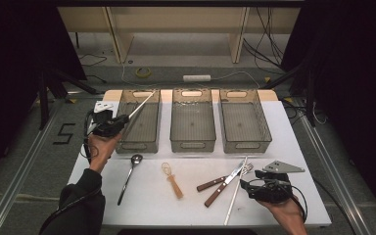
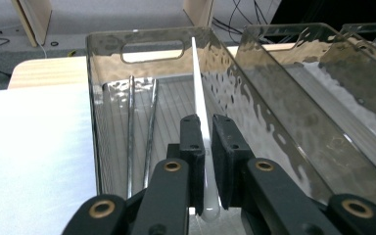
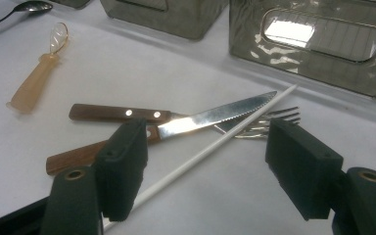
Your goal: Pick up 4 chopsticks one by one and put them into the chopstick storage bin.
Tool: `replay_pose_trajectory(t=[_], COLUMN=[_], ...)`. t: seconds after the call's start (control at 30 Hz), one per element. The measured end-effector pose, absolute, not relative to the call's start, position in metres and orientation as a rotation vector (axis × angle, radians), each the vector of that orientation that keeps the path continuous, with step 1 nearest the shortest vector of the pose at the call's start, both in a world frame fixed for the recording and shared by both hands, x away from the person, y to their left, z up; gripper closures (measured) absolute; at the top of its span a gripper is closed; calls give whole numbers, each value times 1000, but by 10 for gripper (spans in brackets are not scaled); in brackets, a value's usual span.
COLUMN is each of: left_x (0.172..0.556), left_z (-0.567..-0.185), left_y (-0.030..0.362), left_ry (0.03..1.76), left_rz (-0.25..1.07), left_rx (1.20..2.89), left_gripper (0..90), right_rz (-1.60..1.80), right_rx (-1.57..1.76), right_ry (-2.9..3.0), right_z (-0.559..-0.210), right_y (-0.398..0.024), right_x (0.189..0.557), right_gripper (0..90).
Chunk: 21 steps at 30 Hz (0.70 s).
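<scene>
The left bin [image 2: 95, 122] already holds two metal sticks [image 2: 149, 132], apparently leaving its right half free

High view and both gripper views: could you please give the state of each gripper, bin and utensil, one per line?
Left gripper: shut on white chopstick, held over the left bin.
Right gripper: open, holds nothing, above second white chopstick.
Left bin: holds two metal chopsticks.
Middle bin: empty.
Right bin: empty.
Steak knife: lying across fork.
Spoon: lying on table.
</scene>
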<state>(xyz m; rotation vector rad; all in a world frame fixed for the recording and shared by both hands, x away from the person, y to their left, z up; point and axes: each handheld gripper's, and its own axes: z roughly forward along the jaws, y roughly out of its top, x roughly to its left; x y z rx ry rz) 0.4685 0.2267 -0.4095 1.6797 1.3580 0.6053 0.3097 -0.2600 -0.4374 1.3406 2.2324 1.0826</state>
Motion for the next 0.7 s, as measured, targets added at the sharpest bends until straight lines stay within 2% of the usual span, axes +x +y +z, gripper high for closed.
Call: replay_pose_trajectory(t=[0.23,0.33,0.57,0.7], left_x=[478,480,466,456], left_z=[-421,-420,-407,-398], left_y=[227,229,223,211], left_ry=[1400,1407,1362,1333], left_rz=[577,538,467,468], left_rx=[1685,1685,1674,1703], left_gripper=[814,625,449,367], right_rz=[1083,1084,1084,1087], right_rx=[1337,1337,1334,1331], right_ry=[2236,2236,2236,2234], right_z=[-438,-437,-437,-436], right_y=[-260,-260,-260,-260], right_x=[310,310,310,309], right_gripper=[332,332,332,332])
